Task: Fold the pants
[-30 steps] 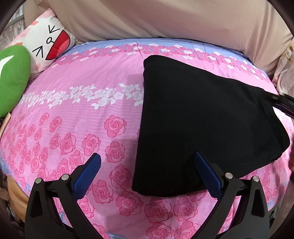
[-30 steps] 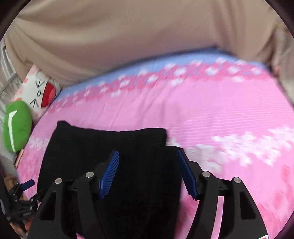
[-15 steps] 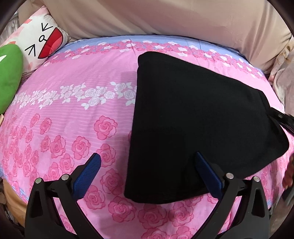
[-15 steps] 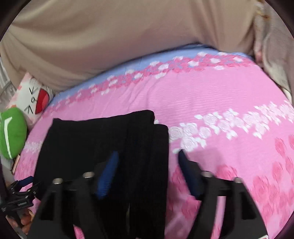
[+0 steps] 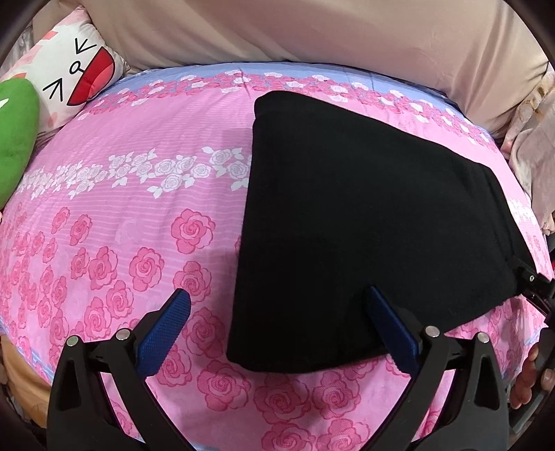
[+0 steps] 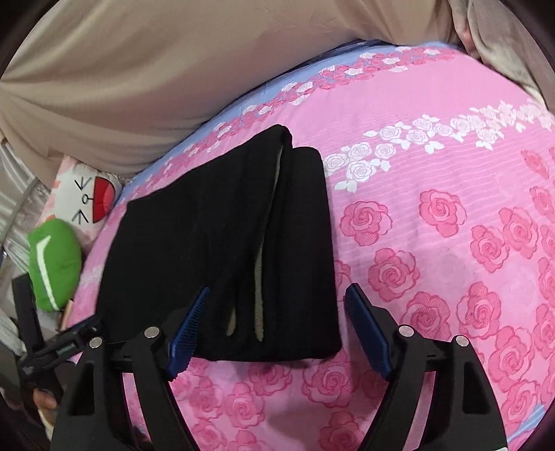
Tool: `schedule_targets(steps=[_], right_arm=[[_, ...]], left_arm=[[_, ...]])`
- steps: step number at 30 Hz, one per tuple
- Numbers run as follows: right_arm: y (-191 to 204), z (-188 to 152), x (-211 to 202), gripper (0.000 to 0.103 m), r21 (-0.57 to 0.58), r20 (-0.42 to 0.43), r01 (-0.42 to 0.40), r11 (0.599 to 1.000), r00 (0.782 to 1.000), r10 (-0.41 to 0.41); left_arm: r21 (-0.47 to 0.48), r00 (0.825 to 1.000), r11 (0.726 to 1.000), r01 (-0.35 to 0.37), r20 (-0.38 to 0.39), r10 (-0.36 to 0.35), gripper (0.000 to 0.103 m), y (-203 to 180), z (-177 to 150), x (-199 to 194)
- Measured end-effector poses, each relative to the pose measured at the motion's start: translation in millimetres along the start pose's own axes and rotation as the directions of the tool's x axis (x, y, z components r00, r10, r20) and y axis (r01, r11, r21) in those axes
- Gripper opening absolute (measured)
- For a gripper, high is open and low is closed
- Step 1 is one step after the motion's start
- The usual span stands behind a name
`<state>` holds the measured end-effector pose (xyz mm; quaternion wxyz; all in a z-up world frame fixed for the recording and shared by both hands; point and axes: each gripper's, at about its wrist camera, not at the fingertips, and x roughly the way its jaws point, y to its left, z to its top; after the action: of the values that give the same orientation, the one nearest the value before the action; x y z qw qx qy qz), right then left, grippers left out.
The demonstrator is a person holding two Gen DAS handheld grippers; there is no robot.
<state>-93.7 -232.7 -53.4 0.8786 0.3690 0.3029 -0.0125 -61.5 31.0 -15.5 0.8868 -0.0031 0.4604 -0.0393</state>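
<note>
Pants, black knit fabric (image 5: 364,222), folded into a flat stack on a pink rose-print bedsheet (image 5: 138,215); in the right wrist view the stack (image 6: 215,243) runs from 6 toward 11 o'clock, with pale lining showing in 2 slits between the layers at its near end.

Left gripper, black frame with 2 blue pads (image 5: 277,326): jaws spread wide, angled steeply down over the near edge of the pants; the right pad lies over black cloth, the left pad over bare sheet. Nothing clamped.

Right gripper, same build (image 6: 277,326): jaws have just been opening and stand wide apart, straddling the near end of the stack without pressing it. Tilted moderately downward.

Cushion, white with a cartoon face (image 5: 69,79), at 10 o'clock beside a green plush cushion (image 5: 14,138).

Beige fabric backdrop (image 5: 312,31) at 12 o'clock.
</note>
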Motion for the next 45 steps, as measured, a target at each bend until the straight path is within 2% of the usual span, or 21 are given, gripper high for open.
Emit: schedule_targets(steps=[4, 8, 13, 17, 20, 21, 22, 23, 24, 25, 28, 30, 33, 34, 35, 37, 39, 41, 43, 44, 45], right_arm=[[1.3, -3.4, 4.2, 0.078, -0.006, -0.012, -0.026, 1.0, 1.0, 0.026], [7.3, -5.4, 7.5, 0.075, -0.042, 0.011, -0.015, 0.999, 1.0, 0.015], [7.0, -2.7, 9.0, 0.077, -0.025, 0.001, -0.025, 0.999, 1.0, 0.025], [6.5, -1.5, 10.4, 0.078, -0.018, 0.003, -0.026, 0.999, 1.0, 0.026], [4.1, -1.0, 10.5, 0.08, -0.005, 0.003, -0.042, 0.999, 0.999, 0.042], [3.4, -0.8, 11.0, 0.079, -0.009, 0.005, -0.044, 0.999, 0.999, 0.044], [3.7, -1.0, 11.4, 0.075, -0.022, 0.011, -0.041, 0.999, 0.999, 0.041], [4.0, -0.5, 13.4, 0.061, -0.038, 0.015, -0.036, 0.999, 0.999, 0.037], [3.0, 0.9, 13.2, 0.048, -0.037, 0.014, -0.055, 0.998, 0.998, 0.056], [2.0, 2.6, 10.1, 0.044, -0.026, 0.014, -0.082, 0.996, 0.997, 0.082], [7.5, 5.8, -14.0, 0.038, -0.023, 0.022, -0.147, 0.989, 0.989, 0.147], [12.4, 0.3, -35.5, 0.037, -0.033, 0.02, -0.17, 0.985, 0.985, 0.171], [5.4, -18.9, -45.5, 0.041, -0.037, -0.009, -0.139, 0.99, 0.99, 0.139], [-0.8, -25.5, -39.2, 0.043, -0.026, -0.033, -0.119, 0.993, 0.992, 0.118], [-9.8, -33.9, -28.2, 0.052, -0.014, -0.059, -0.083, 0.996, 0.995, 0.082], [-21.4, -40.2, -26.1, 0.057, 0.033, -0.024, -0.119, 0.992, 0.993, 0.119], [-21.2, -35.7, -27.3, 0.066, 0.053, -0.027, -0.103, 0.993, 0.994, 0.104], [-12.7, -26.8, -36.2, 0.067, 0.01, 0.031, -0.026, 1.0, 0.999, 0.026], [6.2, -16.1, -49.6, 0.066, -0.062, 0.124, 0.057, 0.996, 0.991, -0.049], [23.8, -9.0, -54.5, 0.058, -0.125, 0.158, 0.069, 0.99, 0.986, -0.049], [39.1, -2.9, -55.6, 0.038, -0.178, 0.165, 0.051, 0.983, 0.986, -0.021]], left_arm=[[-0.003, 0.997, 0.997, 0.073, 0.011, -0.073, 0.098, -1.9, 0.7, -4.7], [-0.016, 0.996, 0.997, 0.082, -0.033, -0.082, 0.098, -6.3, 3.2, 12.0], [-0.066, 0.987, 0.987, 0.148, -0.058, -0.152, 0.098, -4.4, 8.0, 16.8], [-0.135, 0.971, 0.965, 0.225, -0.056, -0.234, 0.098, 3.5, 15.3, 21.8], [-0.226, 0.941, 0.921, 0.318, -0.041, -0.336, 0.096, 17.2, 17.9, 28.9], [-0.225, 0.94, 0.918, 0.325, -0.029, -0.34, 0.085, 20.7, 19.8, 29.5], [-0.204, 0.952, 0.934, 0.295, -0.025, -0.306, 0.069, 21.1, 21.0, 30.9], [-0.197, 0.952, 0.935, 0.294, -0.021, -0.304, 0.064, 21.7, 21.8, 31.3], [-0.21, 0.945, 0.925, 0.315, -0.022, -0.327, 0.05, 23.6, 21.6, 30.3], [-0.212, 0.939, 0.919, 0.333, -0.021, -0.345, 0.043, 24.1, 21.7, 25.1], [-0.162, 0.936, 0.923, 0.348, -0.005, -0.353, 0.038, 19.5, 18.6, -1.1], [-0.131, 0.931, 0.923, 0.361, -0.016, -0.366, 0.038, 16.9, 11.6, -16.7], [-0.117, 0.925, 0.925, 0.362, -0.081, -0.372, 0.043, 17.2, -6.0, -12.9], [-0.109, 0.935, 0.938, 0.33, -0.099, -0.34, 0.051, 15.9, -12.4, -4.0], [-0.108, 0.942, 0.944, 0.313, -0.094, -0.323, 0.058, 16.5, -16.3, -0.2], [-0.157, 0.947, 0.942, 0.297, -0.08, -0.312, 0.075, 21.2, -15.9, 2.2], [-0.171, 0.962, 0.954, 0.248, -0.076, -0.263, 0.088, 24.1, -13.0, -0.3], [-0.139, 0.982, 0.975, 0.174, -0.049, -0.182, 0.09, 20.9, -10.3, -6.0], [-0.103, 0.992, 0.988, 0.118, -0.028, -0.121, 0.091, 14.6, -5.9, -8.9], [-0.088, 0.996, 0.993, 0.081, -0.013, -0.083, 0.092, 11.0, -2.8, -10.0], [-0.073, 0.999, 0.996, 0.05, 0.0, -0.051, 0.094, 7.3, -1.7, -11.2]])
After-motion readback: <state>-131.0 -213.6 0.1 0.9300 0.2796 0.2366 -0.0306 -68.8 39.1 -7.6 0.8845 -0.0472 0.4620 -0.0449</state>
